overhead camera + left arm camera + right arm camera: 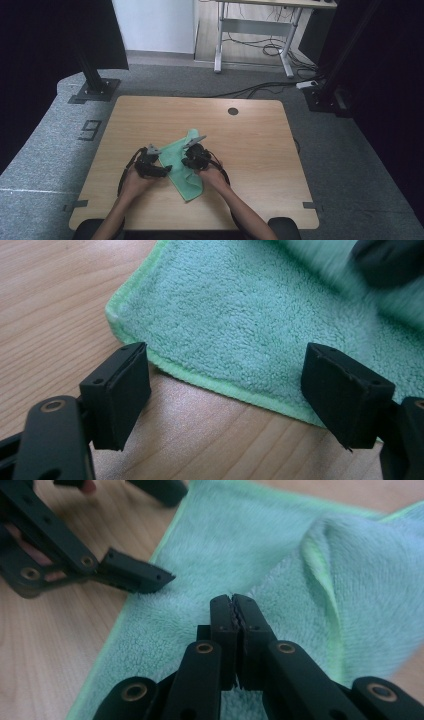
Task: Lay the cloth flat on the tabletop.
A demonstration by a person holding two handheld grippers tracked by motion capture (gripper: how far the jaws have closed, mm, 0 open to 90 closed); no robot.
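step: fold green towel point(181, 165) | left gripper point(225, 395) jaws apart, straddling hem | right gripper point(234, 611) closed, empty | advice: pinch hem squarely, lift evenly

Two claws on green towel point(181, 165)

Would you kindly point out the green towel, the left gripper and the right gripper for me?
green towel point(181, 154): high view, flat middle of the cloth.
left gripper point(225, 392): left gripper view, midway between its open jaws.
right gripper point(234, 600): right gripper view, tips of its shut jaws.
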